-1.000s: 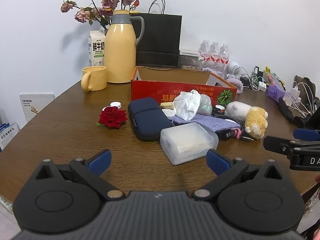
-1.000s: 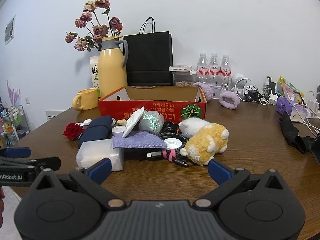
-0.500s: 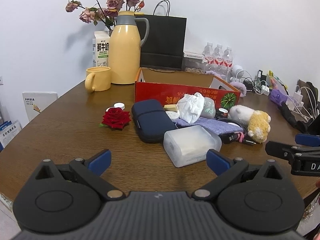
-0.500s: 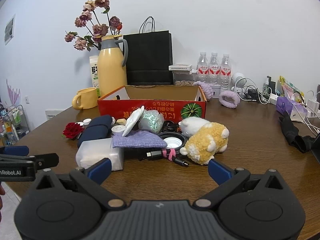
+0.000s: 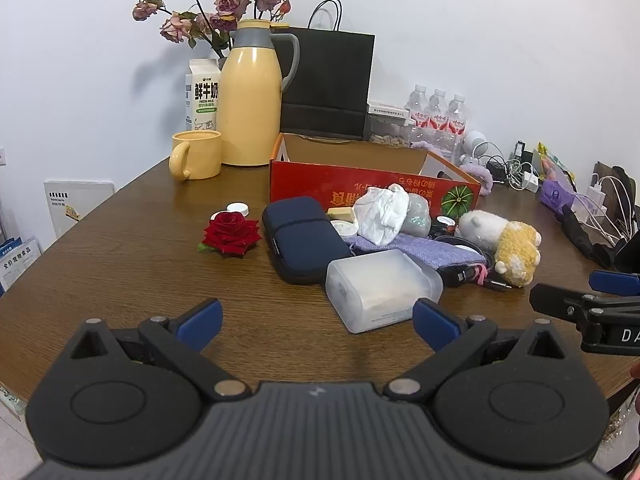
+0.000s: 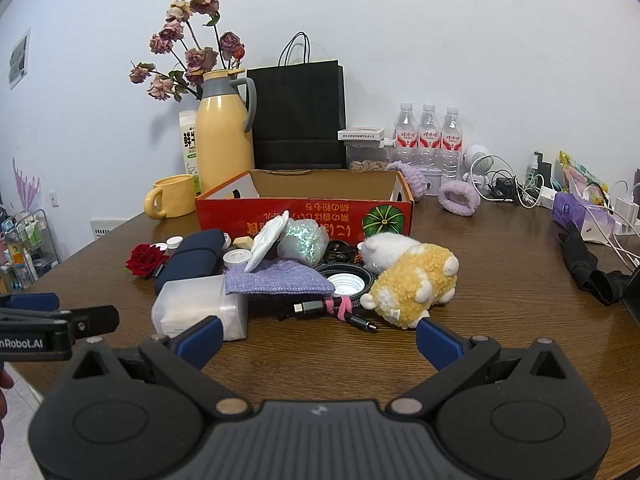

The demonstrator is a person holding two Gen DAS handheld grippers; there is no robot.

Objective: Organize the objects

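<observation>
My left tongs (image 5: 316, 316) and right tongs (image 6: 318, 338) hang released and empty over the near edge of the wooden table (image 5: 120, 264), no item yet picked in this sorting job. The clutter lies at twelve o'clock, heaped against the empty red cardboard box (image 6: 304, 216): a frosted, rounded plastic case (image 5: 380, 288) nearest my left tongs, a zippered navy pouch (image 5: 300, 236), a knitted lavender cloth (image 6: 276, 278), a fleecy yellow-and-white plush toy (image 6: 412, 284) at one o'clock of my right tongs, and a velvety red rose (image 5: 231, 233). Next, I judge, comes closing on one piece; the slick case wants a square grip.
</observation>
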